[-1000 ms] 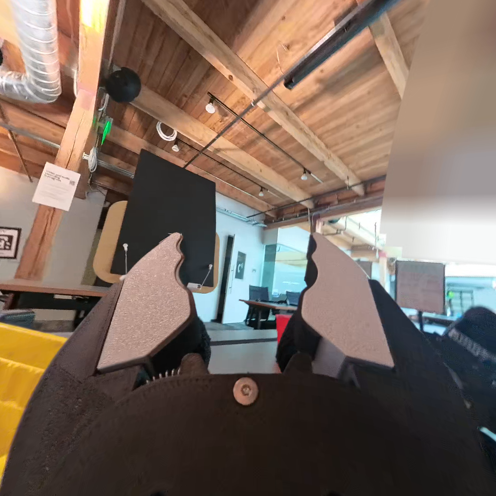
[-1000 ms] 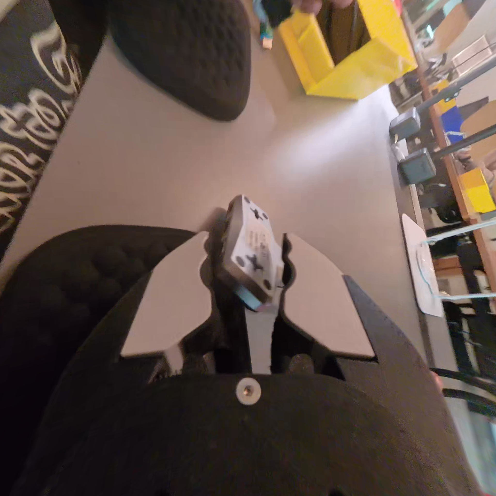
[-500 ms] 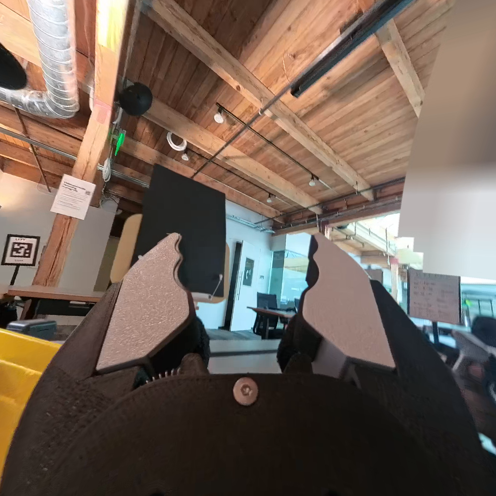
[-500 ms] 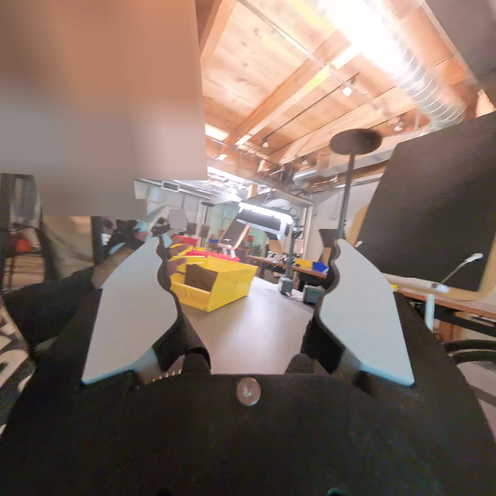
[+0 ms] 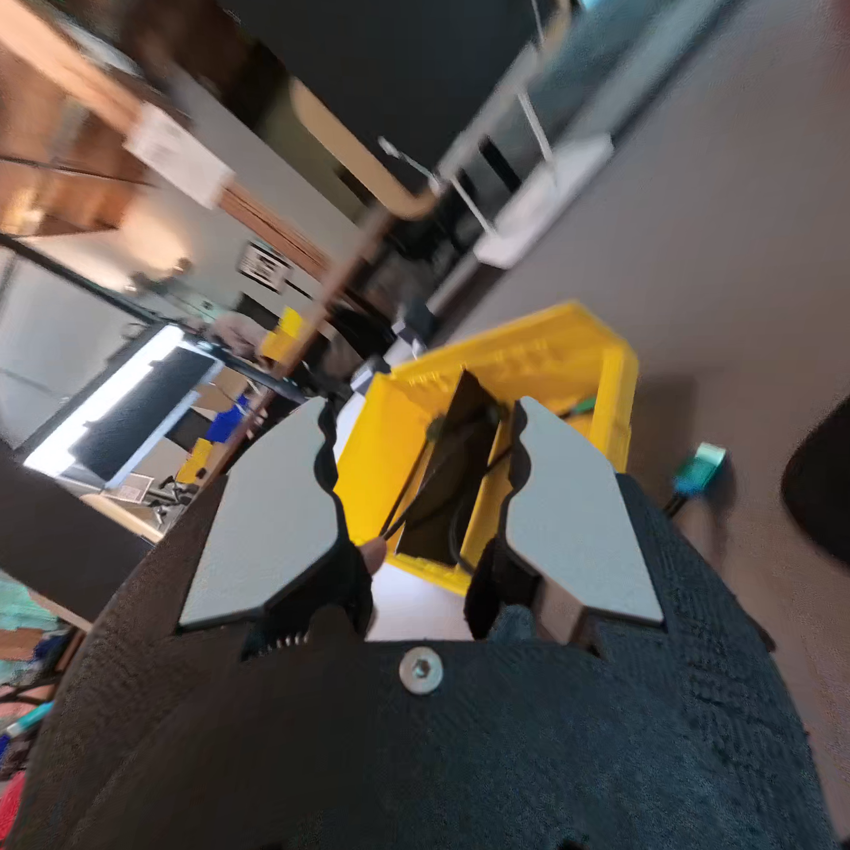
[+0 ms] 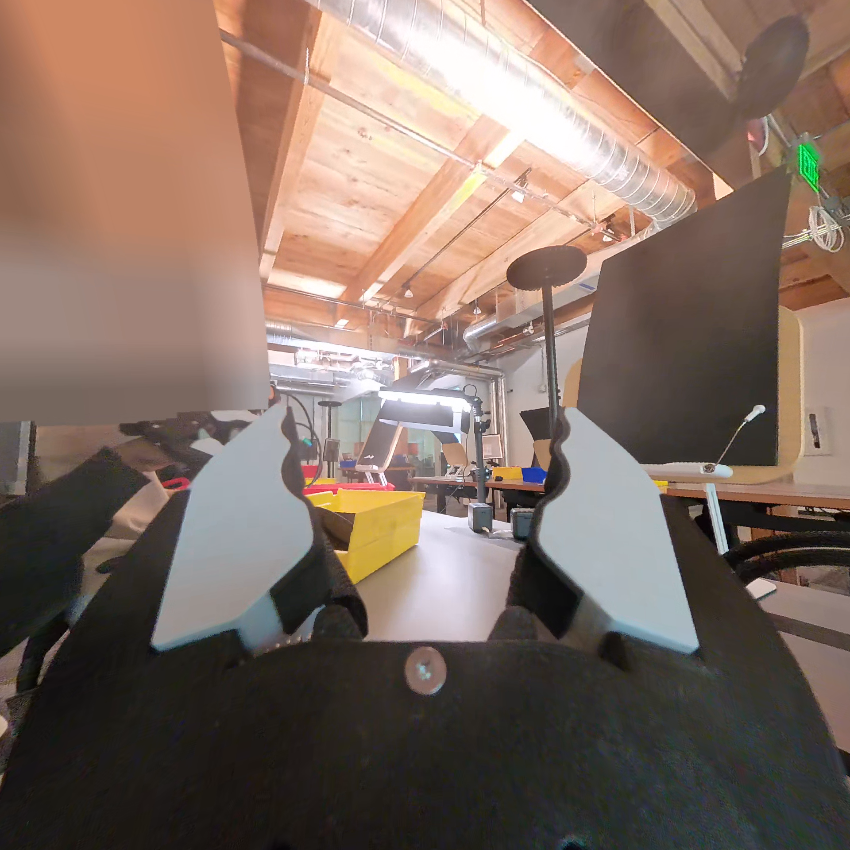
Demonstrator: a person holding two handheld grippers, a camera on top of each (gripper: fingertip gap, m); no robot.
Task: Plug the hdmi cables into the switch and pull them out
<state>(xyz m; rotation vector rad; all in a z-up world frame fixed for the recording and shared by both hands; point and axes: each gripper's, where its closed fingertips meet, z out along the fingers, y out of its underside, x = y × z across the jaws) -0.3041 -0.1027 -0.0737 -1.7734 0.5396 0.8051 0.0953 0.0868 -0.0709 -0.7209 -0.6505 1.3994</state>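
Observation:
My left gripper is open and empty, tilted, and looks down at a yellow bin on the grey table. Dark cables and a black divider lie in the bin. A teal and blue plug on a dark cable lies on the table right of the bin. My right gripper is open and empty, low over the table, facing the room. The yellow bin shows in the right wrist view ahead, slightly left. The switch is not in view.
A dark rounded shape sits at the right edge of the left wrist view. In the right wrist view, two small grey boxes stand on the table beyond the bin, a black panel at the right, a dark sleeve at the left.
The right gripper let go of the small grey switch it held a second ago, opened and swung up to face the room. The left gripper swung from the ceiling down toward the yellow bin.

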